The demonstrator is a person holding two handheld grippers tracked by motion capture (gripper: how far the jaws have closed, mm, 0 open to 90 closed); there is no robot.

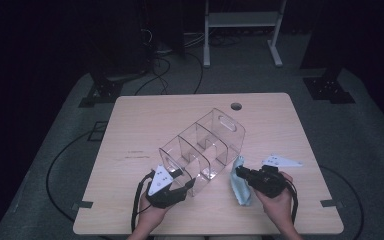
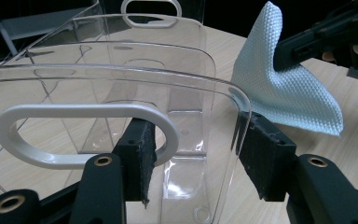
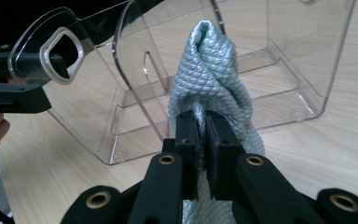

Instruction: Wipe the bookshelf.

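A clear plastic organizer [image 1: 205, 142] [image 2: 121, 70] [image 3: 284, 70] with several compartments and a handle slot in each end wall stands slantwise on the wooden table [image 1: 145, 125]. My left gripper [image 1: 182, 184] [image 2: 198, 154] is open astride a corner of its near end wall. One pad sits at the white-rimmed handle slot [image 2: 74, 135] and the other against the wall's outer edge. My right gripper [image 1: 240, 172] [image 3: 204, 135] is shut on a pale blue textured cloth [image 1: 242, 192] [image 2: 284, 88] [image 3: 212, 70], which stands bunched above the pads, just right of the organizer.
A round cable hole [image 1: 236, 106] lies near the table's far edge. Beyond the table are a grey floor with black cables [image 1: 155, 75], dark stand feet [image 1: 100, 92] and a white frame [image 1: 242, 20]. Bare tabletop lies left of and behind the organizer.
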